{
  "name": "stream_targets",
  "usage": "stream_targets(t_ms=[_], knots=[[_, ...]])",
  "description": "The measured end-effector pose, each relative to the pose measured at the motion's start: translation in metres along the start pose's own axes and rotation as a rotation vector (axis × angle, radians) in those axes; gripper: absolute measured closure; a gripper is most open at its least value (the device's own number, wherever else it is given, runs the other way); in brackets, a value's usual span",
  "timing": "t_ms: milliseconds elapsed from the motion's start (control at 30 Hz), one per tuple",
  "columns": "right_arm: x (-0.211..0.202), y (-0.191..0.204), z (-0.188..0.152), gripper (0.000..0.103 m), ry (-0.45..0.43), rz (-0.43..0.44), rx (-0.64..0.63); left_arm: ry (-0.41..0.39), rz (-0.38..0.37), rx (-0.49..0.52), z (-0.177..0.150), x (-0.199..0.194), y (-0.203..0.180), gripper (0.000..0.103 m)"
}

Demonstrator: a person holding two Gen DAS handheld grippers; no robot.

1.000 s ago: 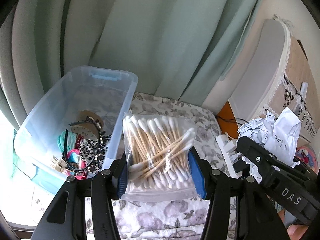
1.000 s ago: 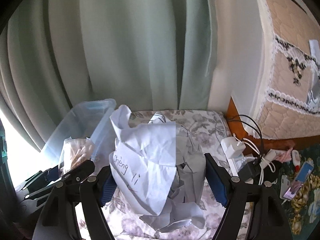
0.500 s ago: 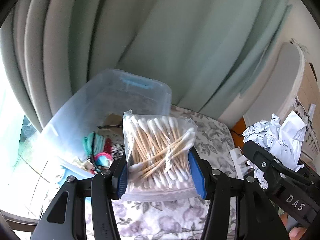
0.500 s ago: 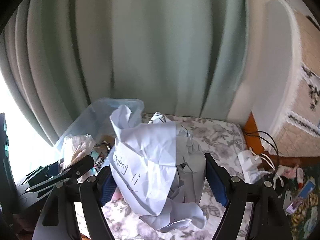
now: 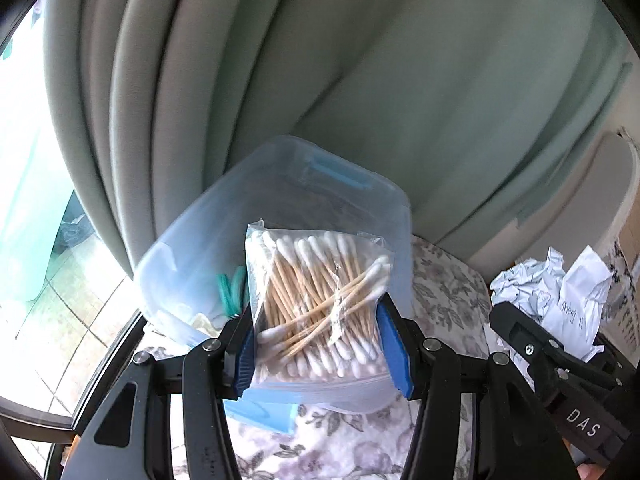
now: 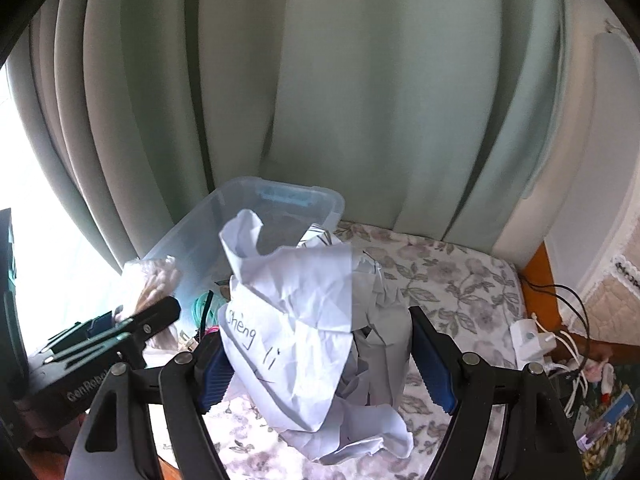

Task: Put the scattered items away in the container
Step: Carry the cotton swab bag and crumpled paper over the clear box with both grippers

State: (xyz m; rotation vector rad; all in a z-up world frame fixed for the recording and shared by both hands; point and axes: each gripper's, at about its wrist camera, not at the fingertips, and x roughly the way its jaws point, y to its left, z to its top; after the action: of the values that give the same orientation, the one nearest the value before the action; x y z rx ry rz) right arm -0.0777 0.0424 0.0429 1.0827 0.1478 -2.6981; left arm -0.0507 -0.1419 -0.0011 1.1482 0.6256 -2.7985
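Observation:
My left gripper [image 5: 318, 350] is shut on a clear bag of cotton swabs [image 5: 318, 304], held up in front of the clear plastic bin [image 5: 200, 236], over its near right part. Teal hair ties [image 5: 231, 292] and other small items lie in the bin. My right gripper [image 6: 320, 360] is shut on crumpled white paper [image 6: 304, 320] with handwriting on it, just right of the bin [image 6: 280, 200]. In the right wrist view the left gripper [image 6: 132, 320] and its swab bag [image 6: 154, 280] show at the left. The left wrist view has the paper [image 5: 560, 300] at its right edge.
The bin stands on a floral quilted cloth [image 6: 448, 280] against grey-green curtains [image 6: 360, 100]. A bright window [image 5: 36, 200] lies to the left. White chargers and cables [image 6: 544, 340] sit at the right, with a padded headboard [image 6: 616, 284] beyond.
Both grippers have swung left towards the bin with their loads. The swab bag now overlaps the bin's inside, and the bin sits nearer the middle of both views.

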Motion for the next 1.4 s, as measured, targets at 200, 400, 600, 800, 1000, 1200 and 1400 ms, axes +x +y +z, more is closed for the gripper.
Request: stream_targets(t_ms=[200, 400, 600, 800, 1000, 1200, 1400], knots=[[0.012, 0.012, 0.002, 0.023, 0.024, 0.015, -0.027, 0.004, 0.018, -0.027, 0.004, 0.007, 0.015, 0.048], [0.023, 0.018, 0.006, 0.023, 0.045, 0.022, -0.047, 0.013, 0.022, -0.032, 0.006, 0.015, 0.021, 0.048], [0.034, 0.026, 0.007, 0.022, 0.066, 0.030, -0.065, 0.035, 0.023, -0.043, 0.007, 0.026, 0.028, 0.048], [0.048, 0.033, 0.007, 0.022, 0.091, 0.045, -0.078, 0.035, 0.027, -0.048, 0.010, 0.032, 0.033, 0.048], [0.058, 0.042, 0.008, 0.022, 0.106, 0.057, -0.099, 0.033, 0.038, -0.049, 0.013, 0.033, 0.038, 0.048], [0.068, 0.047, 0.012, 0.022, 0.113, 0.067, -0.107, 0.034, 0.042, -0.055, 0.016, 0.033, 0.039, 0.048], [0.073, 0.047, 0.016, 0.022, 0.112, 0.072, -0.106, 0.039, 0.046, -0.053, 0.019, 0.038, 0.039, 0.048]])
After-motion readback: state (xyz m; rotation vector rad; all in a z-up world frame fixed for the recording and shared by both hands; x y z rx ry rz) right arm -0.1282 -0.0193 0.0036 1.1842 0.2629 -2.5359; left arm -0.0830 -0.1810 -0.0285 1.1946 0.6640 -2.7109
